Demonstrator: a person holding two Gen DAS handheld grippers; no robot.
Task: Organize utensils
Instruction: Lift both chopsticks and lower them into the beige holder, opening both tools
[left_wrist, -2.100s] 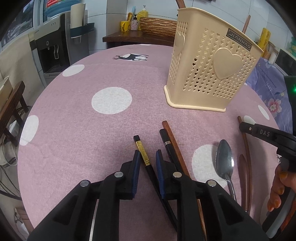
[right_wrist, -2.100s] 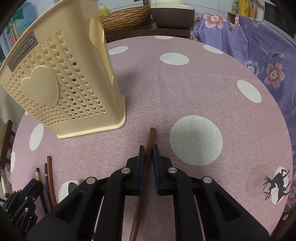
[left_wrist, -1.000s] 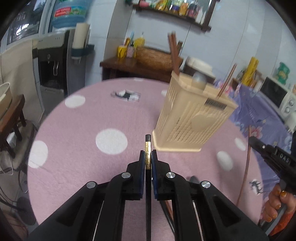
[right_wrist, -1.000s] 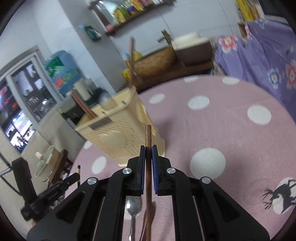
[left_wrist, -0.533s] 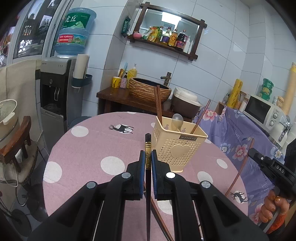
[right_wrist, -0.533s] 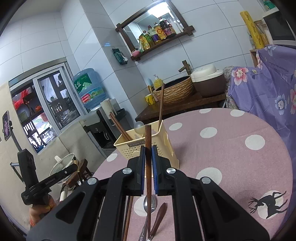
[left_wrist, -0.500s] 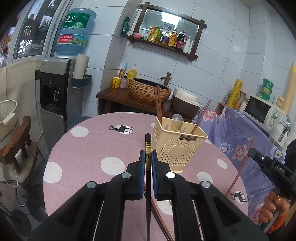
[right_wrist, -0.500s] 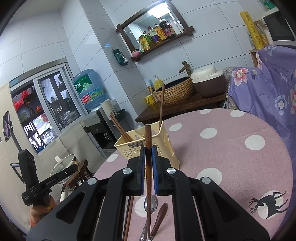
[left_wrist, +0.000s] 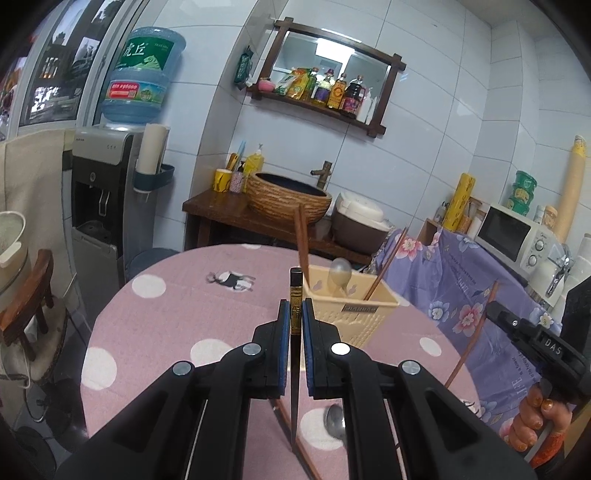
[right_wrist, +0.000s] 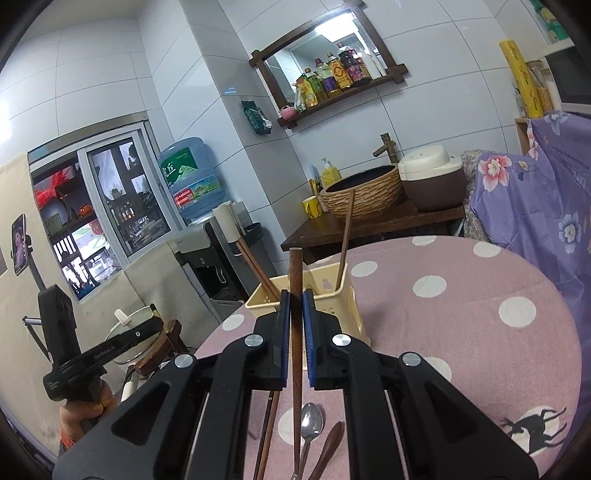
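Left gripper (left_wrist: 295, 317) fingers pinching black chopstick (left_wrist: 294, 354); right gripper (right_wrist: 296, 314) fingers pinching brown chopstick (right_wrist: 295, 332), seemingly near holder (right_wrist: 349, 306).

Pink dotted table (right_wrist: 480, 332) – basket (right_wrist: 351, 314), spoon (right_wrist: 311, 417)

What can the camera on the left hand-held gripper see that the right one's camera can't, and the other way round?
Only the left view shows the microwave and the black chopstick clamped in the left hand-held gripper. Only the right view shows the window and the brown chopstick clamped in the right hand-held gripper. Both show the cream utensil basket, the metal spoon and the pink dotted tablecloth.
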